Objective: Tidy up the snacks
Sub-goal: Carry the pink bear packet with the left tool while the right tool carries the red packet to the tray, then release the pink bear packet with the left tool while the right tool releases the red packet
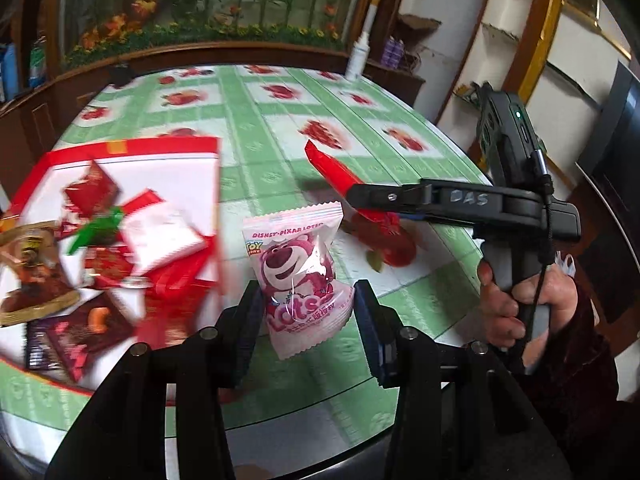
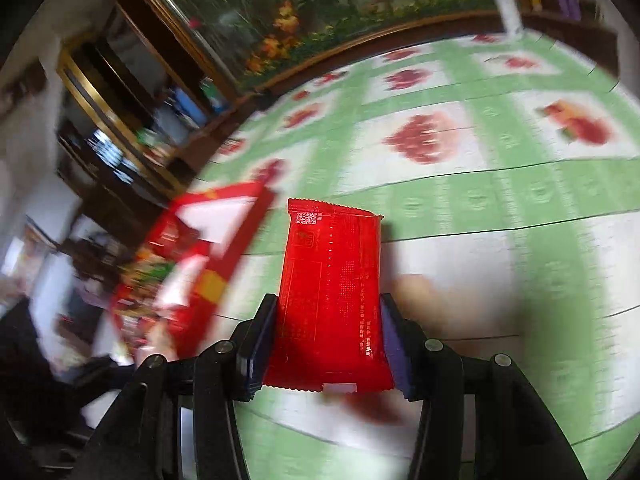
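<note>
My left gripper (image 1: 307, 312) is shut on a pink Lotso bear snack packet (image 1: 300, 276) and holds it above the table's near edge. My right gripper (image 2: 329, 344) is shut on a flat red snack packet (image 2: 330, 296); in the left wrist view that gripper (image 1: 352, 194) holds the red packet (image 1: 330, 166) over the table's right side. A red-rimmed white tray (image 1: 160, 148) lies at the left with several snack packets in it; it shows blurred in the right wrist view (image 2: 236, 216).
The table wears a green-and-white strawberry cloth (image 1: 256, 120). A white bottle (image 1: 358, 56) stands at its far edge. A dark wood cabinet with a flower picture (image 1: 200, 8) is behind. White shelves (image 1: 508, 20) stand at the right.
</note>
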{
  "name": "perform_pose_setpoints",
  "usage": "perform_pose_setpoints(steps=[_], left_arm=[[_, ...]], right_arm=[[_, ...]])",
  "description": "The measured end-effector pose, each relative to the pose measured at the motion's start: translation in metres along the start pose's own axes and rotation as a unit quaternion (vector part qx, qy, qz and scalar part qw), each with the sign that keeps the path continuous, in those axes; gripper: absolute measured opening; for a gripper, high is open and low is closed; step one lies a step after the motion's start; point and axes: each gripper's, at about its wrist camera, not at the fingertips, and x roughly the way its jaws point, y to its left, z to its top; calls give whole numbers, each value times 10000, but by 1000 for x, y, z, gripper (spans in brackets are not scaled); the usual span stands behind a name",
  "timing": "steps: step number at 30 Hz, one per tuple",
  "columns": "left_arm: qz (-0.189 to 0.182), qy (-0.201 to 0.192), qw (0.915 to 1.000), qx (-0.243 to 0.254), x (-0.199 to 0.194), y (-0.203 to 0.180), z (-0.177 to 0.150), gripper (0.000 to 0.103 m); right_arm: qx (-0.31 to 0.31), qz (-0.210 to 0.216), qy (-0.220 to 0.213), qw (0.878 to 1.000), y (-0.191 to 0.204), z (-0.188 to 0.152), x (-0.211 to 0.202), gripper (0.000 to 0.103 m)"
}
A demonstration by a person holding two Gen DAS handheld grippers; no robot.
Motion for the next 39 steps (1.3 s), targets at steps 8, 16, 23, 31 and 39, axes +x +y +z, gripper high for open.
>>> perform_pose_setpoints(steps=[8,16,23,31,39], left_arm=[[536,-250,9967,-556,-25,64,-10,44],[1359,-649,9845,-894,-48,119,-10,44],[1899,-862,9734,-953,-54,147,-1,44],[2190,-1000,9666,-885,-52,157,6,44],[2378,-981,9629,-819,-46,162,12,44]], right_arm=[[586,1670,152,9841,37,6,40,50],[369,2377,297,9702,97,8,90,50],[-45,2558,194,9665,127,3,108,50],[-225,2493,69,9681,127,0,104,50],[-390,2465,72,9683,131,-2,105,50]])
